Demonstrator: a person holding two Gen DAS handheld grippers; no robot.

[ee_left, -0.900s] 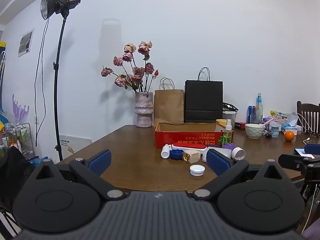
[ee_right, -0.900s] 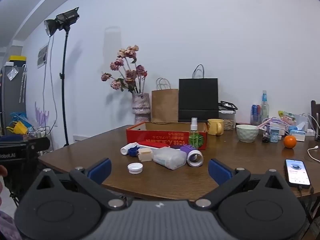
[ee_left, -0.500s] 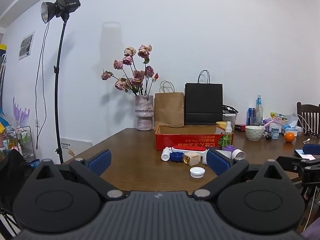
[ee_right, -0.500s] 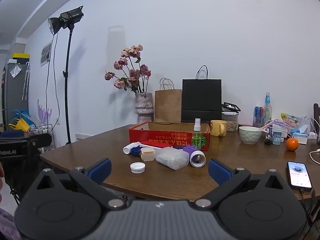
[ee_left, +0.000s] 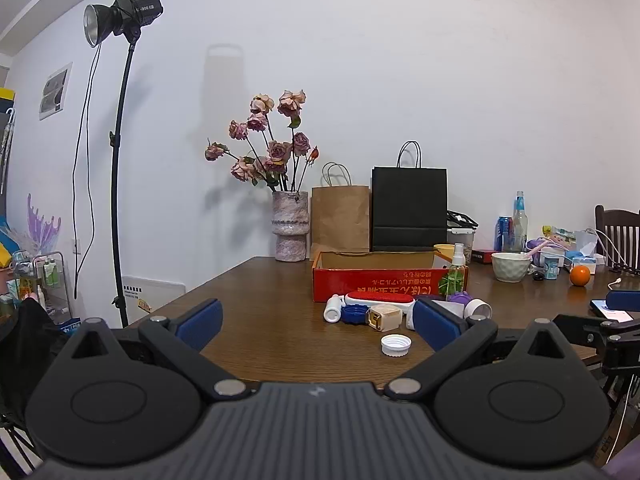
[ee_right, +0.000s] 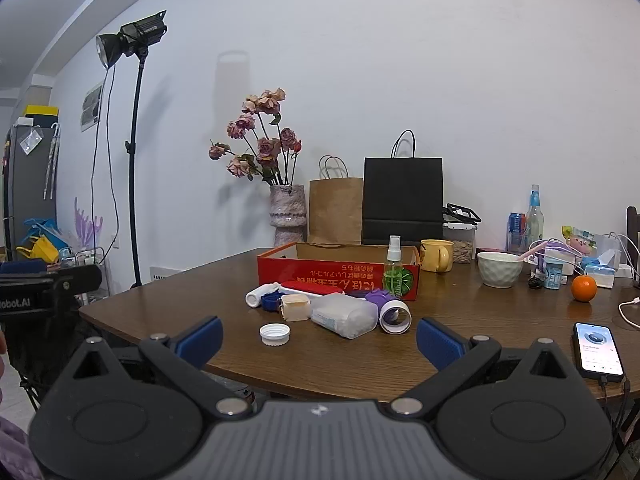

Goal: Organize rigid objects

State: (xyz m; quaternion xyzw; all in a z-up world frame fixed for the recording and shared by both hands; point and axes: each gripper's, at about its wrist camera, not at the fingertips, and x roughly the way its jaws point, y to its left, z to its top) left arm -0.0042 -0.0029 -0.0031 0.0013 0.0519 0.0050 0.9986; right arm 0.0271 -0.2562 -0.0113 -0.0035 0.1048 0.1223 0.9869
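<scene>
Right wrist view: right gripper [ee_right: 318, 338] spread wide, empty.
Left gripper [ee_left: 316, 326]: same.
Done: nothing visibly.
Left: loose items [ee_right: 344, 314] beside red box [ee_right: 338, 276].

The left tool [ee_right: 28, 280], seen from the right wrist camera, bears white lettering that reads "obot.AI" (its start is cut off at the frame edge). The red box [ee_right: 338, 276] on the table [ee_right: 360, 356] carries orange-yellow East Asian characters along its front wall, printed upside down and too small to read. The studio lamp [ee_left: 132, 12] shows a faint mark ending in "300".
</scene>
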